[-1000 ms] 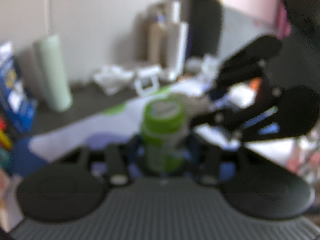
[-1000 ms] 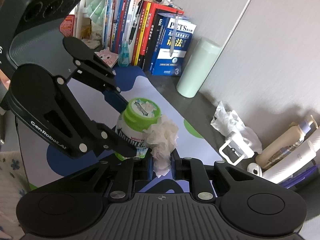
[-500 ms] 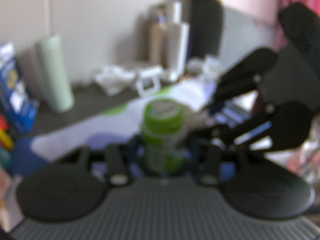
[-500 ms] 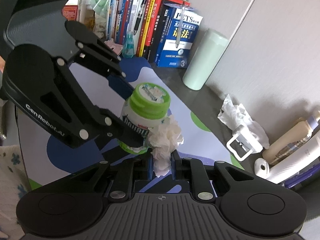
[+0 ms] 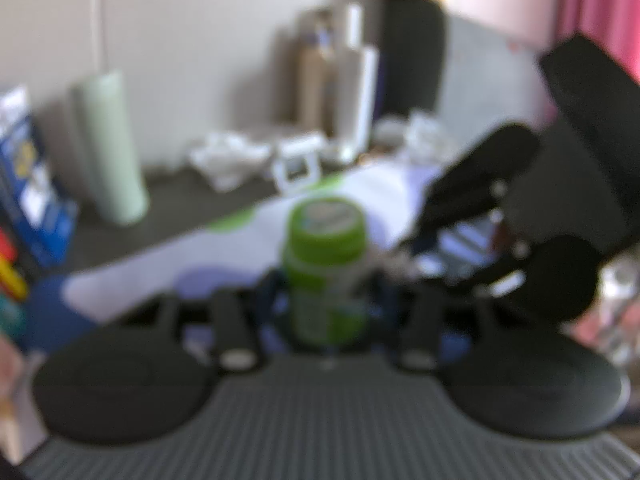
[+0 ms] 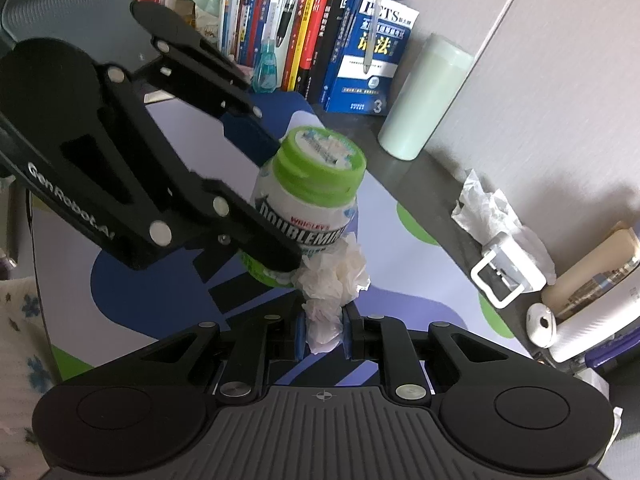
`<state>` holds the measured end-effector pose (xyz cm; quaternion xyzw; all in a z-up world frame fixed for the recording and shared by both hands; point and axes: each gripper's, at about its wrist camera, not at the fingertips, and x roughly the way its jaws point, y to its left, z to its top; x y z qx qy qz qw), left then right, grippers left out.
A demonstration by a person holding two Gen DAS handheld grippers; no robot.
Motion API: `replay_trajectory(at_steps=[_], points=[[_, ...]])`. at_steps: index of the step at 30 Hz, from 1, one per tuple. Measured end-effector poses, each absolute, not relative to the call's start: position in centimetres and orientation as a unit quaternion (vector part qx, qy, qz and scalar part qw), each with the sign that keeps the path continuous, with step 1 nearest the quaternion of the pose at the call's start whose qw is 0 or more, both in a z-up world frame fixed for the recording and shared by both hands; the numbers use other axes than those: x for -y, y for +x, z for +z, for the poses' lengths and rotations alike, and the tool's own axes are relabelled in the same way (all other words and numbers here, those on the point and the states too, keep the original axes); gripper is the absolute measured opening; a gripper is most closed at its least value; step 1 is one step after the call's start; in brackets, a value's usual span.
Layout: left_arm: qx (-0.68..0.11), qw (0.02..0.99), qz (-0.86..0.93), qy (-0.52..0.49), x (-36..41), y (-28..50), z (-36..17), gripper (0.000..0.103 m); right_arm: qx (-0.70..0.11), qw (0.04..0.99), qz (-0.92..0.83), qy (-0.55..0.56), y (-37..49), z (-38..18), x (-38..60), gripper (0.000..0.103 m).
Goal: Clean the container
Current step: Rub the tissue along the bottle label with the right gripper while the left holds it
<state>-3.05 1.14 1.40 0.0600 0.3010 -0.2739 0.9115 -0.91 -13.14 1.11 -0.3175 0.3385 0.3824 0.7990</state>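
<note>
Your left gripper [image 6: 276, 248] is clamped on the container [image 6: 308, 208], the green-capped gum bottle, and you're holding it up off the patterned mat [image 6: 420, 280], tilted with the cap leaning away toward the books [image 6: 340, 36]. Compared with a second ago it sits higher and more tipped in the right wrist view, so you've lifted and angled it, turning its lower side toward the wipe. Your right gripper [image 6: 323, 334] is closed tight on the crumpled tissue [image 6: 336, 276], and the wad now presses against the bottle's lower side, just under the label; a moment back it was rubbing higher, beside the cap. So the wipe is travelling down the body. In the left wrist view, which is badly blurred, the bottle [image 5: 326, 268] stays centred between your fingers, so the hold looks steady. By my reckoning you're mid-wipe: shoulder done, base and far side still to go. Watch the tissue doesn't snag on the left finger that crosses the label.
</note>
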Motion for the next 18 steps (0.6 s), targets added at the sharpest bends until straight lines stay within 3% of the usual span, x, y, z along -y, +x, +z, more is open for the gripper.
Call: replay_trajectory(at_steps=[18], points=[[-0.303, 0.911, -0.274, 0.061, -1.0, -2.9, 1.4, 0.048, -0.329, 0.804, 0.380, -0.317, -0.9, 2.0, 13.3, 0.017]])
